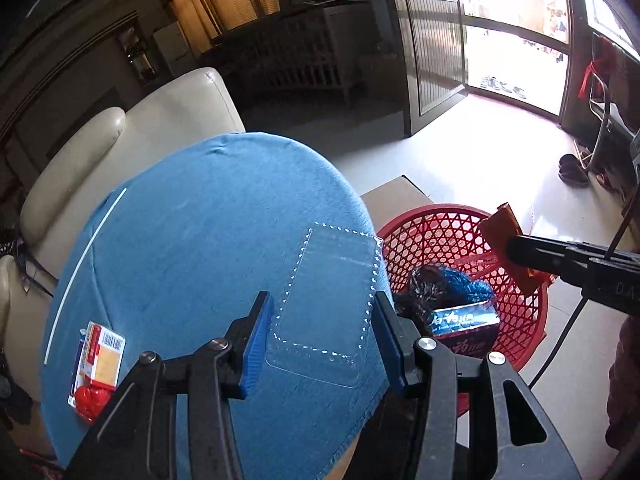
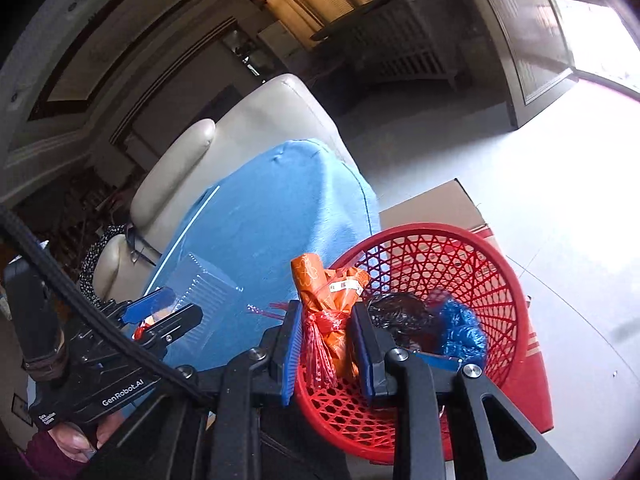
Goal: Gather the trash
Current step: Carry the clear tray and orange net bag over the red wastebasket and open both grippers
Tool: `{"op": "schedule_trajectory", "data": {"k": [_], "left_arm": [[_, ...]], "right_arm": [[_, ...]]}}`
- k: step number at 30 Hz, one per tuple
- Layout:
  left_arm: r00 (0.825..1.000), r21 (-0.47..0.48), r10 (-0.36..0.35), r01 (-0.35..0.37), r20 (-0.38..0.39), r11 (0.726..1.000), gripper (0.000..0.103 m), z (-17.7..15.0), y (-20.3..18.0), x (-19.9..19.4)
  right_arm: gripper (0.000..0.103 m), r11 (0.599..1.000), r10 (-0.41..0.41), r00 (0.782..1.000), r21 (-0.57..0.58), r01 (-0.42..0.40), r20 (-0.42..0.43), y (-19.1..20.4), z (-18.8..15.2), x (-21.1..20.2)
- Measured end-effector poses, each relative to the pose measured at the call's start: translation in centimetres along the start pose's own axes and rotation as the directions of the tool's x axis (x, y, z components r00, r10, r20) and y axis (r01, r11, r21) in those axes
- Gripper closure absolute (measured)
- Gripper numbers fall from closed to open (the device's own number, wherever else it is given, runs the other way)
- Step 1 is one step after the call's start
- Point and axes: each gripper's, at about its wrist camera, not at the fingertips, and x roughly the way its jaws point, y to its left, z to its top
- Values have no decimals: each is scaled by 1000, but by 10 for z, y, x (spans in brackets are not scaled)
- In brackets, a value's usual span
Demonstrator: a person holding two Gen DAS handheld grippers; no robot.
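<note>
A clear plastic tray (image 1: 328, 308) lies on the blue-clothed table (image 1: 192, 240) near its right edge. My left gripper (image 1: 324, 336) is open, its blue fingers on either side of the tray's near end. My right gripper (image 2: 326, 344) is shut on an orange wrapper with a red tassel (image 2: 324, 300) and holds it over the rim of the red basket (image 2: 460, 248). In the left wrist view the wrapper (image 1: 504, 228) hangs above the basket (image 1: 524, 316). A red and yellow snack packet (image 1: 98, 364) lies at the table's left edge.
The basket holds a blue bag (image 1: 468, 284), a dark bag (image 1: 428, 284) and a printed box (image 1: 464, 320). A cardboard box (image 1: 396, 196) stands behind the basket. A cream armchair (image 1: 132, 136) is beyond the table. A white straw (image 1: 80, 272) lies on the cloth.
</note>
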Motion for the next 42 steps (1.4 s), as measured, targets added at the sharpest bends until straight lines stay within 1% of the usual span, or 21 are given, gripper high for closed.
{"op": "schedule_trajectory", "data": {"k": [7, 16, 21, 24, 27, 29, 31, 33, 37, 38, 39, 40, 42], "left_arm": [[1000, 22, -2, 2, -9, 1000, 52, 6, -13, 8], [999, 54, -14, 17, -46, 998, 51, 7, -26, 21], [997, 69, -48, 52, -61, 996, 50, 9, -36, 25], [993, 69, -88, 93, -73, 993, 50, 11, -40, 28], [990, 66, -111, 117, -90, 991, 49, 10, -41, 30], [988, 65, -116, 123, -102, 990, 49, 10, -41, 31], [989, 68, -103, 111, -105, 992, 49, 8, -39, 31], [991, 77, -85, 93, -104, 993, 49, 6, -36, 27], [993, 68, -69, 75, -95, 995, 48, 3, -22, 14], [994, 65, -58, 63, -88, 996, 46, 1, -17, 10], [996, 56, -38, 43, -84, 998, 40, 0, -10, 5], [997, 44, -22, 26, -80, 999, 37, -1, -3, 2], [998, 15, 9, -8, -69, 1000, 37, -4, 15, -6]], "right_arm": [[76, 1000, -9, 1000, 24, 9, 4, -7, 0, 0], [75, 998, -17, 1000, 64, 16, 9, -22, -1, -4], [74, 996, -30, 1000, 87, 29, 7, -31, -1, -5], [74, 994, -35, 999, 103, 35, 0, -35, 0, -6], [73, 992, -37, 999, 120, 39, -13, -38, 1, -5], [65, 989, -46, 999, 137, 48, -21, -39, 1, -4], [36, 986, -46, 999, 157, 49, -18, -40, 2, -5], [36, 986, -49, 999, 160, 47, 5, -39, 2, -8], [36, 992, -62, 998, 112, 59, 25, -27, 6, -9], [36, 993, -61, 998, 102, 58, 26, -24, 8, -8], [36, 994, -59, 998, 94, 56, 26, -20, 9, -6], [36, 995, -55, 998, 87, 53, 28, -16, 9, -5], [36, 997, -47, 999, 68, 45, 24, -8, 11, -1]]}}
